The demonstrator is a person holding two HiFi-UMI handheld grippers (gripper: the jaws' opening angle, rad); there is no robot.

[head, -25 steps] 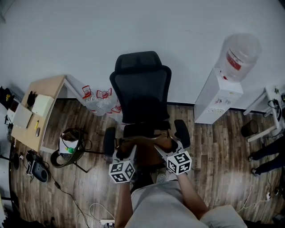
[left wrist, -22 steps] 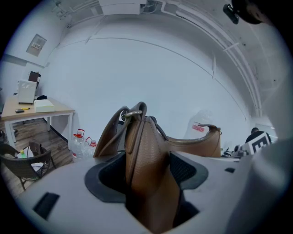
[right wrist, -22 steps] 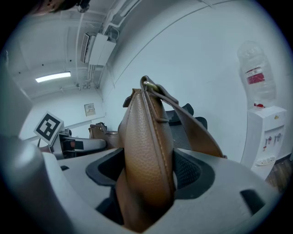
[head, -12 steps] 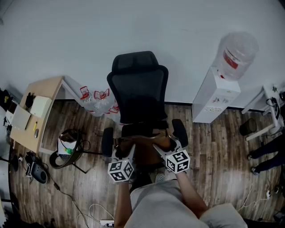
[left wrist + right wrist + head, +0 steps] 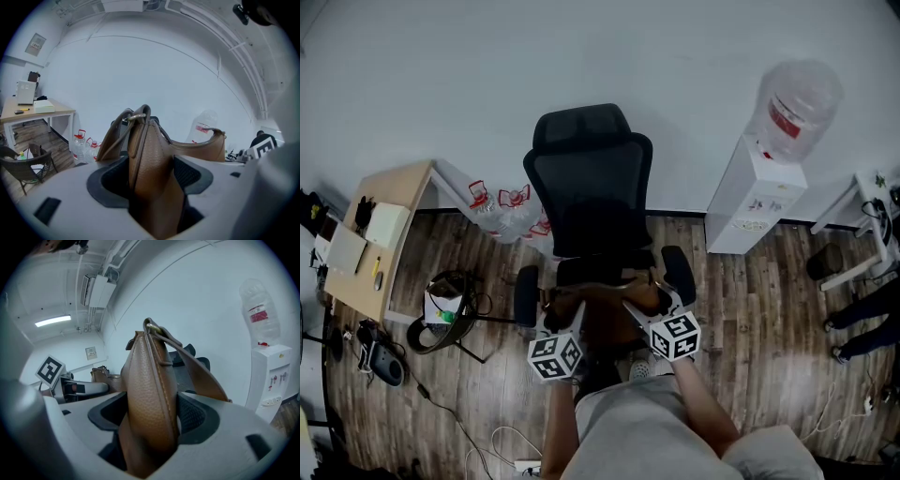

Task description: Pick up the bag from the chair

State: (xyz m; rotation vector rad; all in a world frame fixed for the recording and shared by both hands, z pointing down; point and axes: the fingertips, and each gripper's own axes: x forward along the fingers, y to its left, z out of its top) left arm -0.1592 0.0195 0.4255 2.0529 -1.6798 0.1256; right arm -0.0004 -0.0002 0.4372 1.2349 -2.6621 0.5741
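Left claw (image 5: 150,176) is clenched on one end of the bag (image 5: 605,302). Pads press the brown leather from both sides, and the jaws stand wide only because the bag is thick. Right claw (image 5: 151,416) is clamped the same way on the other end. Bag spans claw to claw. Strap (image 5: 199,373) runs up and out past the right claw's tips.

Change over the last second: almost none.
- Both claws sit at the same spots in the head view, same spacing, same slight downward tilt.
- Grip on the leather looks no tighter and no looser.
- Only the background slid: chair (image 5: 592,187) and dispenser (image 5: 757,202) drifted a touch left and up. That reads as the head shifting, not the claws.

Bag position: between the two claws, with the backrest standing beyond their tips. The seat below the claws is mostly hidden by the bag and the claws. Cannot tell whether the bag's bottom is clear of the seat or resting on it.

Reading: the grasp is done and the two-point hold looks firm. This looks like a pause, not a lift. Remaining work, as I judge it, is to raise both claws together and level so the bag neither twists nor slips. Watch the strap near the armrest (image 5: 678,274) just beyond the right claw.
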